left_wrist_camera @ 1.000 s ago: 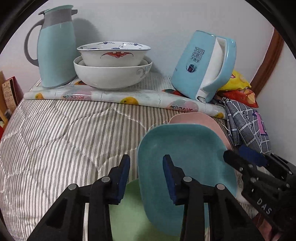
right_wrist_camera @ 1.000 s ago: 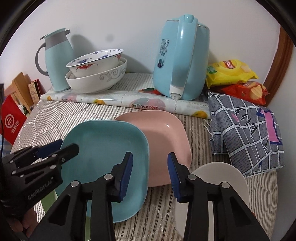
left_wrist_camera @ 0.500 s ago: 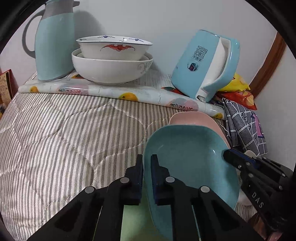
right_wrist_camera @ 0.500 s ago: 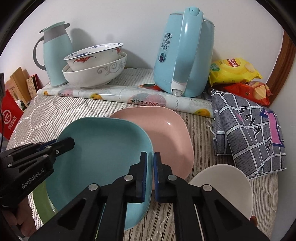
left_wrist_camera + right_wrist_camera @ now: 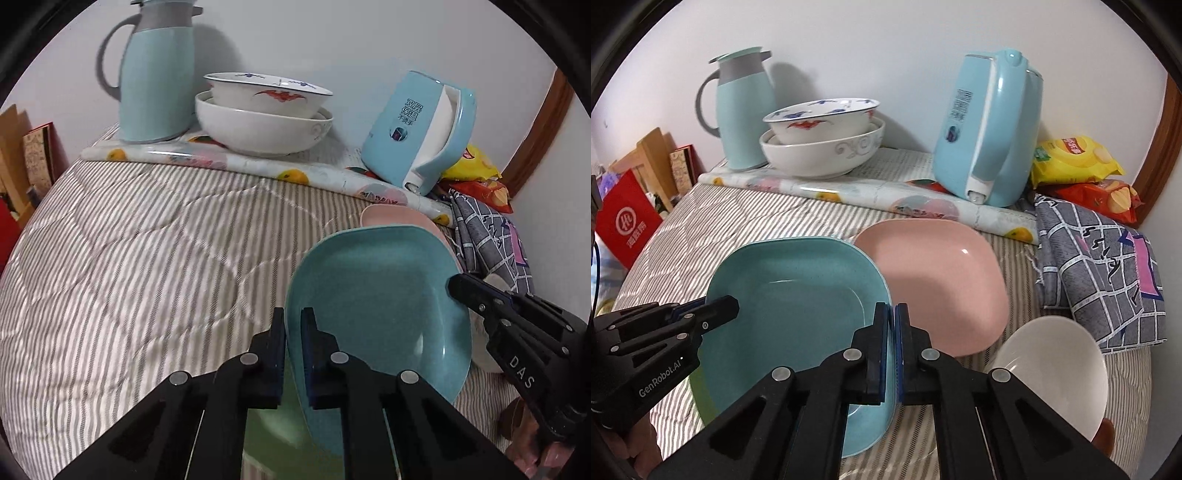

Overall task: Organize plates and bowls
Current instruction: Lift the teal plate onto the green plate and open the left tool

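The teal plate (image 5: pixel 798 306), square with rounded corners, is held tilted above the striped quilted cover (image 5: pixel 140 251) by both tools at once. The left gripper (image 5: pixel 293 332) pinches the plate's left rim, its blue-padded fingers (image 5: pixel 277 347) closed onto the edge; the right gripper (image 5: pixel 891 321) clamps the opposite rim in the same way, jaws drawn nearly together with only the rim between them. In the left wrist view the right gripper's tip appears at the plate's far edge, and in the right wrist view the left gripper's tip lies on the near-left rim. Beneath the lifted plate a green plate (image 5: pixel 273 428) shows partly, seen between and below the left fingers. Behind the teal plate, its near edge overlapped by it in both views, lies a pink plate (image 5: pixel 942 273) flat on the cover. To the right of the right gripper sits a white bowl (image 5: pixel 1056 369), tilted, close beside the pink plate. Further back, on a fruit-patterned cloth (image 5: pixel 871 195), two bowls are nested: a painted bowl (image 5: pixel 823 118) inside a larger white bowl (image 5: pixel 823 155). A pale blue thermos jug (image 5: pixel 742 118) stands to their left, touching or just beside them, and a blue electric kettle (image 5: pixel 990 133) stands well to their right. At the right edge lie a grey checked cloth (image 5: pixel 1100 273) and two snack packets (image 5: pixel 1075 158).
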